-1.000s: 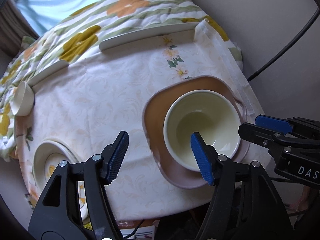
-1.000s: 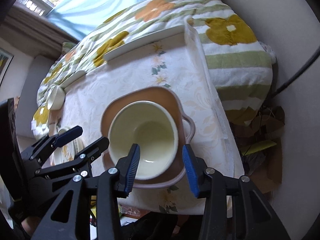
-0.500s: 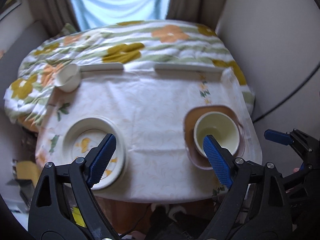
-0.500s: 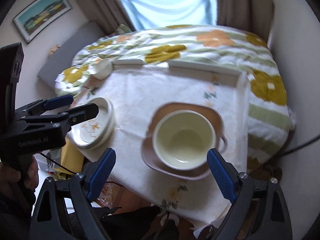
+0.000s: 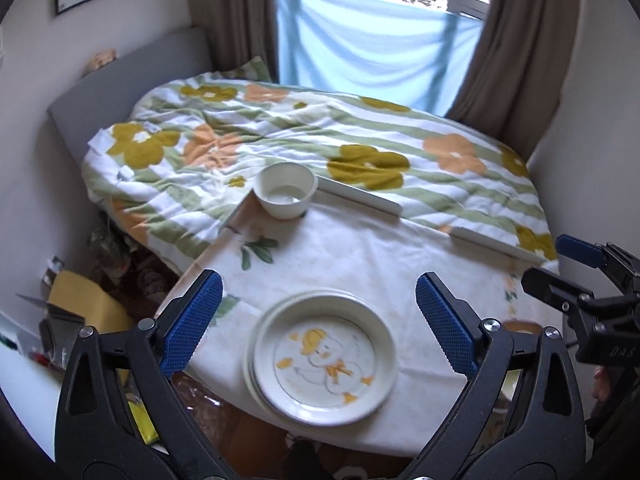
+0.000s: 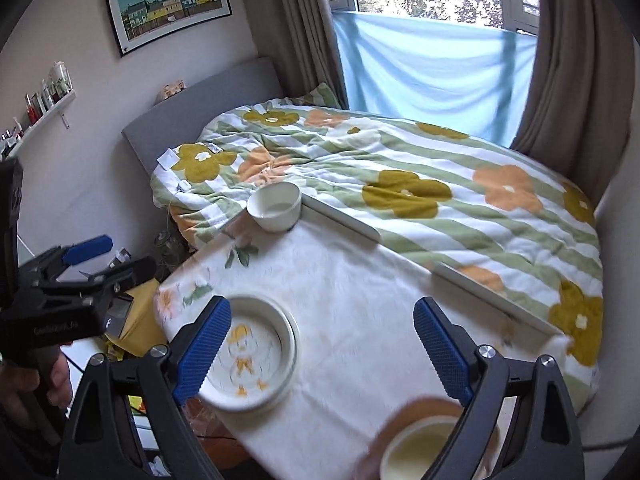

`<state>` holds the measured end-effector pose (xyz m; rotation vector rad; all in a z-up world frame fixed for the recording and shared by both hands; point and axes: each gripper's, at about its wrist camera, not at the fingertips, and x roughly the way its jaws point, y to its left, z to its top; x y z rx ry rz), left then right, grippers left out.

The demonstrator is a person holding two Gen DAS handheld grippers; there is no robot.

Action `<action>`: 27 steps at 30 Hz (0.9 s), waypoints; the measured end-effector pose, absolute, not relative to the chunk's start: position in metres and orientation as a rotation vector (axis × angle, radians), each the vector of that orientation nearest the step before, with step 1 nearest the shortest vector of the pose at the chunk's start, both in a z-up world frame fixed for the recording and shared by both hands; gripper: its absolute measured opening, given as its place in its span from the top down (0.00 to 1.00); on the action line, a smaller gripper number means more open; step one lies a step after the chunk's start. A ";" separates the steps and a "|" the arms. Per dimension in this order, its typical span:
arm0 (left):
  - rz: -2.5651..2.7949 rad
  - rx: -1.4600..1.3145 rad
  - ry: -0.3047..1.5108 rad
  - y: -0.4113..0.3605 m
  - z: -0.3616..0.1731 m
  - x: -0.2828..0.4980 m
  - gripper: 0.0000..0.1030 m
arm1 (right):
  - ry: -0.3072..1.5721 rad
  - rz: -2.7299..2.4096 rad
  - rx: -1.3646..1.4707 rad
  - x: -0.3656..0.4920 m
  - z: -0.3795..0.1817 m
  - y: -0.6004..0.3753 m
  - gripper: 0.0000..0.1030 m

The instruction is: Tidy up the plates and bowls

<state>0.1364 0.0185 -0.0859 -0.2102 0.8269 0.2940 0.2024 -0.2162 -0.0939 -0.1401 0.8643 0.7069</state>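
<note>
Both tongs are hanging wide open and empty above the table point(image 5: 360, 256): the left tongs point(image 5: 316, 324) are framing the plates point(image 5: 322, 354) at lower centre, nearer them than the right tongs point(image 6: 322, 350). The small bowl point(image 5: 286, 194) is sitting well beyond, toward upper centre, while the cream bowl point(image 6: 420, 456) is resting on a brown plate point(image 6: 424, 408) at the right view's bottom edge.

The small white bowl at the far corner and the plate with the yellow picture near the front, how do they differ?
The small white bowl is deep with tall sides; the picture plate is wide and shallow. The small white bowl is plain inside, while the picture plate carries a yellow cartoon figure. The small white bowl stands alone at the table's far corner; the picture plate sits on other plates at the near edge. Both are whitish, upright and untouched by either tool.
</note>
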 end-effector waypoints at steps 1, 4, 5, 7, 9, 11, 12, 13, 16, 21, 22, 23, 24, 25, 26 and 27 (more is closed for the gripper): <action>0.298 -0.224 0.828 0.031 -0.088 0.142 0.06 | 0.878 0.717 -0.130 0.215 -0.097 -0.203 0.12; 0.303 -0.262 0.839 0.068 -0.103 0.167 0.06 | 0.922 0.720 -0.102 0.251 -0.108 -0.165 0.12; 0.305 -0.274 0.845 0.079 -0.109 0.177 0.06 | 0.936 0.724 -0.092 0.261 -0.112 -0.154 0.12; 0.292 -0.307 0.855 0.101 -0.124 0.197 0.06 | 0.984 0.724 -0.074 0.288 -0.127 -0.126 0.12; 0.279 -0.347 0.887 0.122 -0.143 0.221 0.06 | 1.023 0.733 -0.041 0.309 -0.142 -0.106 0.12; 0.258 -0.391 0.911 0.140 -0.161 0.242 0.06 | 1.061 0.735 0.001 0.332 -0.160 -0.086 0.12; 0.249 -0.414 0.922 0.149 -0.171 0.253 0.06 | 1.078 0.735 0.015 0.340 -0.168 -0.078 0.12; 0.239 -0.441 0.933 0.158 -0.182 0.265 0.07 | 1.103 0.733 0.034 0.351 -0.179 -0.067 0.12; 0.225 -0.506 0.968 0.178 -0.214 0.298 0.17 | 1.162 0.729 0.074 0.375 -0.208 -0.045 0.18; 0.204 -0.601 1.021 0.203 -0.263 0.337 0.41 | 1.257 0.722 0.119 0.405 -0.254 -0.017 0.37; 0.203 -0.607 1.031 0.206 -0.272 0.344 0.46 | 1.266 0.725 0.117 0.408 -0.258 -0.012 0.42; 0.202 -0.612 1.038 0.209 -0.277 0.347 0.51 | 1.281 0.726 0.122 0.413 -0.266 -0.006 0.43; 0.198 -0.618 1.046 0.211 -0.283 0.351 0.54 | 1.292 0.724 0.128 0.417 -0.272 -0.002 0.45; 0.197 -0.622 1.054 0.213 -0.290 0.356 0.58 | 1.301 0.721 0.134 0.420 -0.276 0.001 0.47; 0.196 -0.624 1.060 0.215 -0.293 0.357 0.61 | 1.308 0.718 0.139 0.423 -0.280 0.004 0.49; 0.195 -0.625 1.066 0.216 -0.298 0.360 0.64 | 1.315 0.715 0.142 0.427 -0.284 0.008 0.52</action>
